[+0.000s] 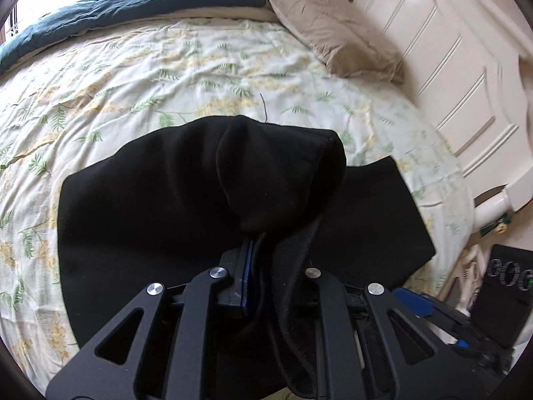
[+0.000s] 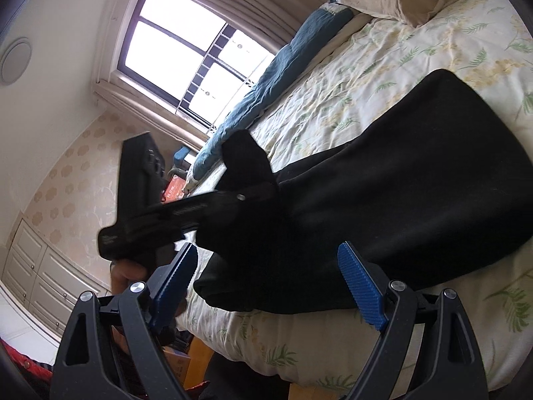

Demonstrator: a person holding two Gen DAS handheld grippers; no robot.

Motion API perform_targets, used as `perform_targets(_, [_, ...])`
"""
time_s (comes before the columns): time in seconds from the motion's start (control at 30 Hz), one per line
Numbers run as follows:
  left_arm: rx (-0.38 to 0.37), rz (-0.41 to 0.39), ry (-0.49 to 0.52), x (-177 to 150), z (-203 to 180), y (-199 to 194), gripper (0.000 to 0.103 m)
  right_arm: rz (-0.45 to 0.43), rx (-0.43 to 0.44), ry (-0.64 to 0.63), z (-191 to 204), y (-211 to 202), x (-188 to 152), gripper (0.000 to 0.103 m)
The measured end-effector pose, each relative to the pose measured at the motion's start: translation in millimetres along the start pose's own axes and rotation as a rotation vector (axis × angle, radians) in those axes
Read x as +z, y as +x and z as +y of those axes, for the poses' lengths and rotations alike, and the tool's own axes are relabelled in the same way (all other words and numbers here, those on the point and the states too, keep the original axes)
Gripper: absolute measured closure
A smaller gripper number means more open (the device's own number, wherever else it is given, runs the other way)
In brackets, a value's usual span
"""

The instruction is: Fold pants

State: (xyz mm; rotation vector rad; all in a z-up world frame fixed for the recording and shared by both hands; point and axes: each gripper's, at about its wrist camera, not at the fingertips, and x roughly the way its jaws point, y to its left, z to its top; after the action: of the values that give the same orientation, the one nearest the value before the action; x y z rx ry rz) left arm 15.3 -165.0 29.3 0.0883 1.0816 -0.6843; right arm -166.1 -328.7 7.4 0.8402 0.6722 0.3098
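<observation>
on the flowered bedsheet (image 1: 206, 66) lie the black pants (image 1: 140, 226), spread flat across the near part of the bed, well short of the tan pillow (image 1: 336, 30) and the blue quilt (image 1: 133, 3) along the far side. the left gripper (image 1: 263, 250) is clenched on a bunched end of the pants, which humps up over its fingers above the flat layer underneath. from the right wrist view this lifted fold sits at the left end of the pants (image 2: 399, 173), with the left gripper (image 2: 246, 193) coming in from the bed's edge. the right gripper (image 2: 269, 283) stands released, its blue pads (image 2: 363, 293) wide apart, hovering just beside the near edge of the cloth and holding nothing. this looks like the fold-over step: one end being carried across the rest. the next move probably calls for laying that end down square on the layer below, then letting go, while the right gripper steadies or smooths the near edge.
</observation>
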Motion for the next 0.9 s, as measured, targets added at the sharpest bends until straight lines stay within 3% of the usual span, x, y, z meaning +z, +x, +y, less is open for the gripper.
perform_targets(0.23, [0.081,0.007,0.035,-3.5,-12.5,12.0,0.09,-0.024,-0.002,0.026,-11.1,-7.1,1.6,0.018])
perform_targets(0.43, [0.113,-0.007,0.061,-6.2,-23.2,13.6,0.084,-0.034,-0.002,0.041,-16.5,-11.9,-0.2,0.018])
perform_targets(0.53, [0.106,-0.024,0.072,-7.7,-30.1,12.2,0.074,-0.039,-0.006,0.052,-18.3,-13.9,-0.9,0.018])
perform_targets(0.67, [0.068,-0.055,0.099,-10.9,-41.7,7.5,0.047,-0.049,-0.016,0.06,-21.9,-19.9,-2.8,0.018])
perform_targets(0.83, [0.016,-0.129,0.131,-15.4,-55.3,-19.0,0.037,-0.075,-0.001,0.094,-26.5,-31.8,0.2,0.018])
perform_targets(0.9, [-0.011,-0.182,0.126,-16.8,-50.9,-37.2,0.02,-0.084,-0.005,0.09,-23.9,-36.5,4.7,0.018])
